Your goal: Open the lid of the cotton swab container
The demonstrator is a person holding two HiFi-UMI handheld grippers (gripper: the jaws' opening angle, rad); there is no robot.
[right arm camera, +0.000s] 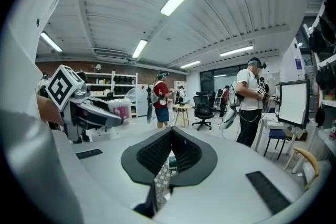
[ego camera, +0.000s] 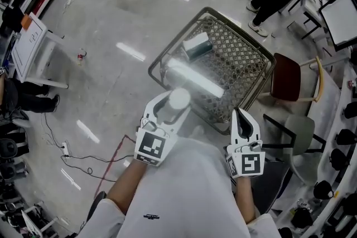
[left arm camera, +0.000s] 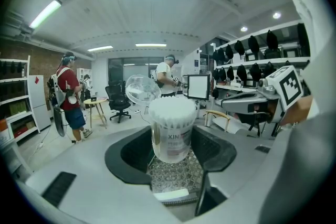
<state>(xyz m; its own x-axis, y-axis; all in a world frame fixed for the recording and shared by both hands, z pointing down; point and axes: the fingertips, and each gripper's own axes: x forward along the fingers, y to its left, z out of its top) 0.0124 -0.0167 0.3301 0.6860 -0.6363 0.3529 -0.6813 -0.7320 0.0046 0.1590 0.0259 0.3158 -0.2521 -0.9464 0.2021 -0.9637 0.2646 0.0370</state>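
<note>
A clear round cotton swab container (left arm camera: 170,134) full of white swabs stands upright between the wide-set jaws of my left gripper (left arm camera: 170,153), which are shut on its sides. Its clear lid (left arm camera: 142,89) is flipped up and hangs behind the rim at the left. In the head view the container (ego camera: 179,98) shows as a white disc at the tip of the left gripper (ego camera: 177,104). My right gripper (ego camera: 240,115) hovers to the right, apart from it, shut with nothing between its jaws. The right gripper view shows the container (right arm camera: 119,108) far at the left.
A wire mesh cart (ego camera: 245,67) stands on the floor below, holding a dark box (ego camera: 198,46) and a long white object (ego camera: 195,79). A brown chair (ego camera: 287,78) is at the right, a whiteboard (ego camera: 30,42) at the left. People stand around the room.
</note>
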